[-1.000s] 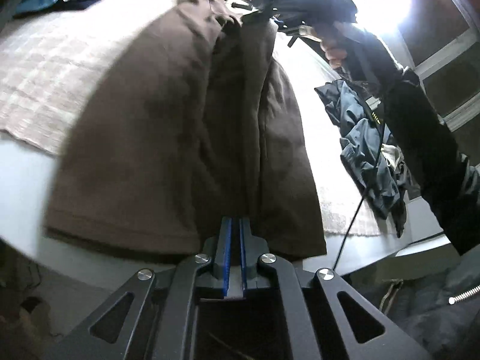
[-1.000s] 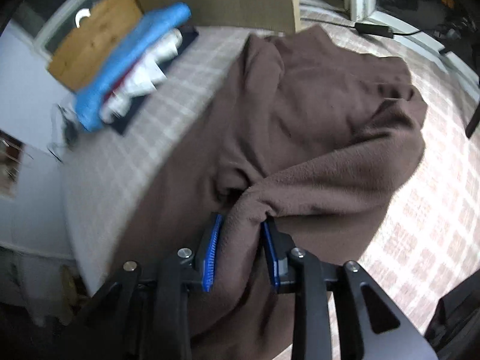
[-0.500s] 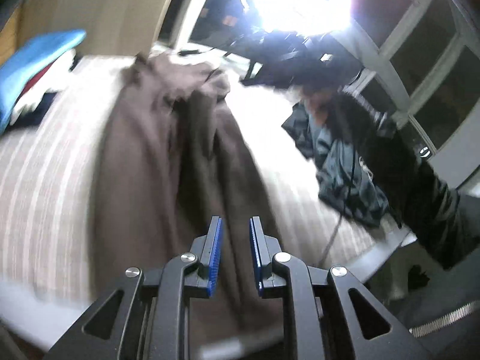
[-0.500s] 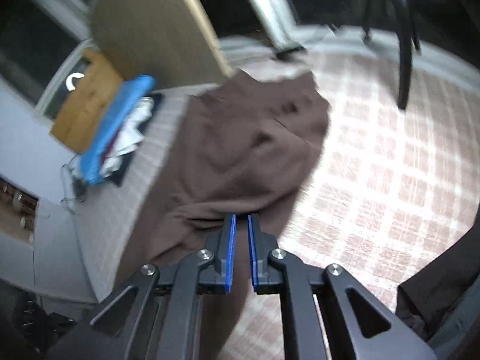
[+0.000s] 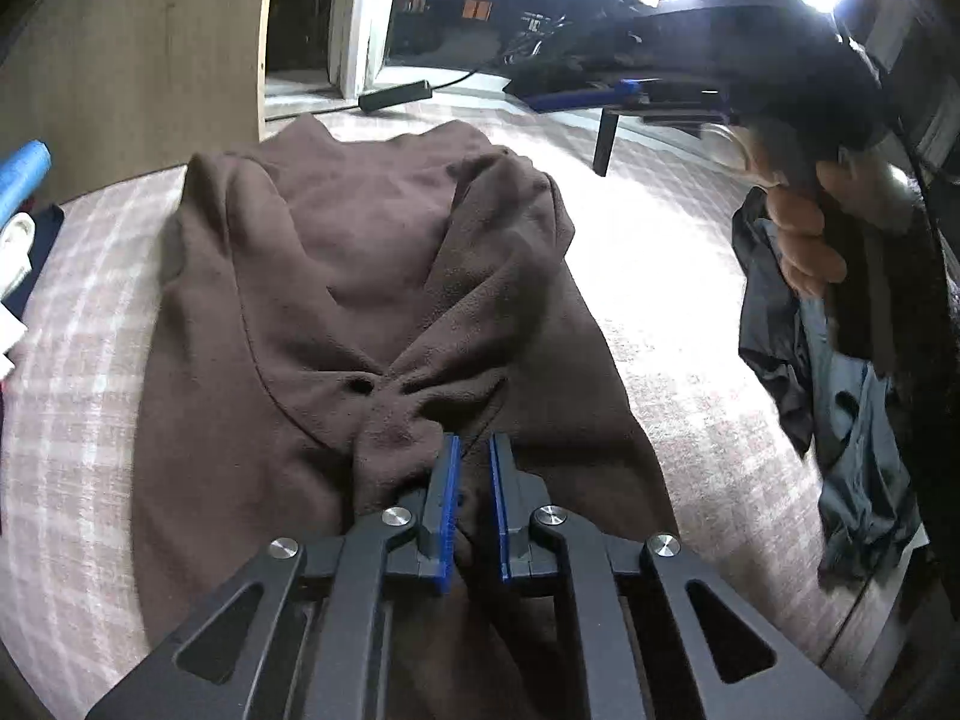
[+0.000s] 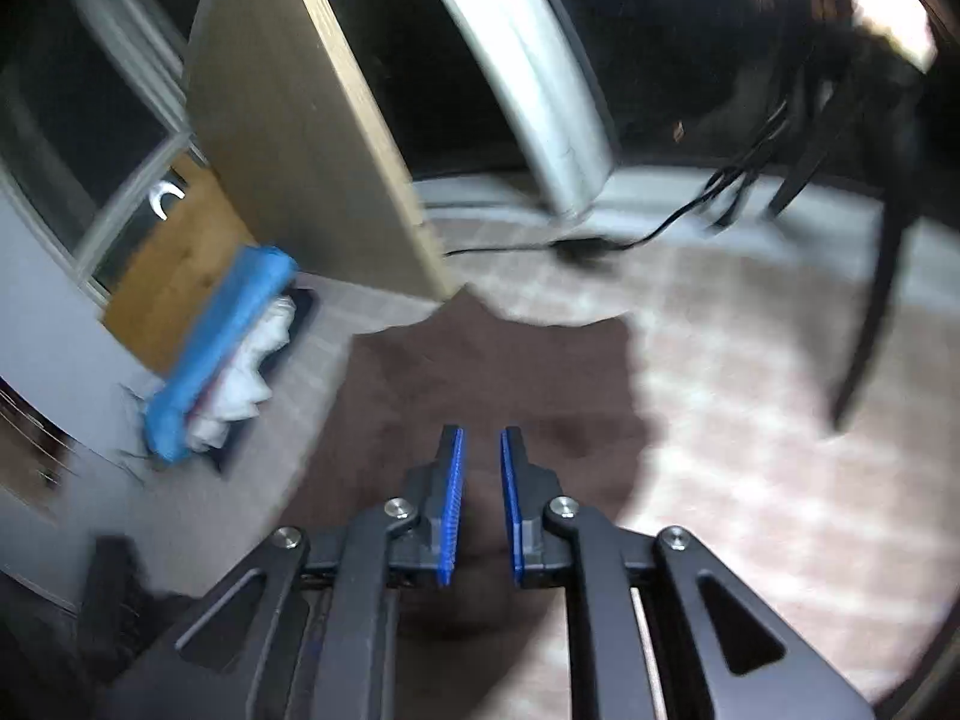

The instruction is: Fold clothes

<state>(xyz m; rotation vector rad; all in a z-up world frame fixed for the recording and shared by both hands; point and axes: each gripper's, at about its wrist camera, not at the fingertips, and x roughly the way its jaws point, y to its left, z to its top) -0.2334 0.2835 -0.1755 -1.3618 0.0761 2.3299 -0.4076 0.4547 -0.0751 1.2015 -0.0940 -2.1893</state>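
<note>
- A brown fleece garment point(image 5: 360, 276) lies spread on a bed cover point(image 5: 654, 276) of pale plaid weave; its soft napped cloth is bunched into a puckered knot of folds near its middle, with one sleeve-like flap folded over from the upper right
- The left tongs point(image 5: 471, 456), black angular arms with ribbed blue pads, have just been closing; the jaws now stand a narrow slot apart, right at the gathered knot, and a thin edge of the fleece seems to run between the pads, though whether they pinch it I cannot tell
- The right tongs point(image 6: 480, 450) hang above the flat, smooth part of the same garment point(image 6: 480, 372) with jaws a little apart and nothing between the blue pads; this view is blurred
- A person's hand point(image 5: 798, 228) grips a dark handle at the right of the left view, next to a crumpled dark blue-grey jacket point(image 5: 840, 396) of shiny thin fabric lying on the bed's edge
- A blue rolled cloth point(image 6: 222, 348) sits atop a stack of white crumpled textiles beside the garment, near a light wooden panel point(image 6: 300, 120)
- A black cable point(image 6: 660, 234) trails across the floor beyond the bed
</note>
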